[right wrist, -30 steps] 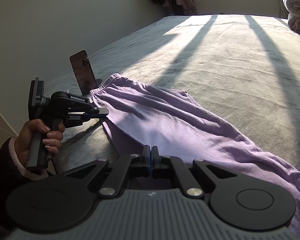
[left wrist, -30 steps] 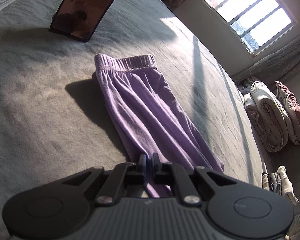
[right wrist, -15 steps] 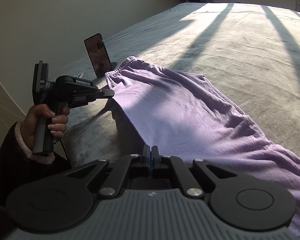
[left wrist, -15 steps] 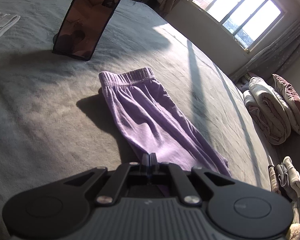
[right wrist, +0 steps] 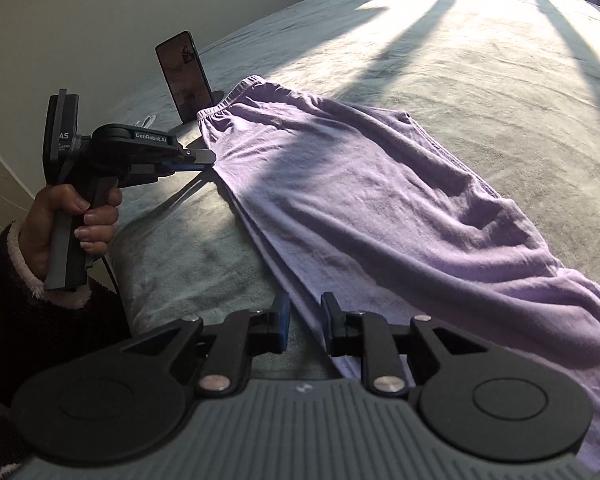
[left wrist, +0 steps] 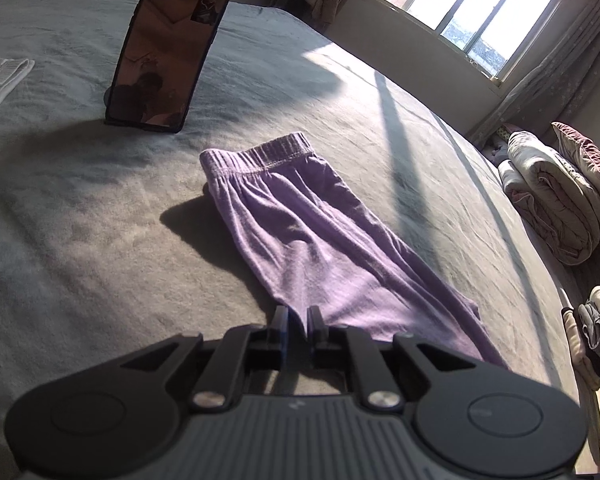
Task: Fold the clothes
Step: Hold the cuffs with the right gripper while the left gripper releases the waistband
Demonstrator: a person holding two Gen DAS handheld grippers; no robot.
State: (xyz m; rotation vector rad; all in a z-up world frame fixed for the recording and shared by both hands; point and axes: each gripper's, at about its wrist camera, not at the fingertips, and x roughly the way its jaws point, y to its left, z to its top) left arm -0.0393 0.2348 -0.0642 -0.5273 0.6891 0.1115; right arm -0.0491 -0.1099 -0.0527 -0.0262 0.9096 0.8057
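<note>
Both claws, just opening, straddle the purple trousers [right wrist: 380, 200] near edge.

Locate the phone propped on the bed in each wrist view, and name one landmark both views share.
Left wrist view: the phone stands upper left, just beyond the waistband of the purple pants.
Right wrist view: the phone is small, upper left, behind the waistband and above the left gripper.
Shared landmark: the elastic waistband, nearest the phone in both.
</note>
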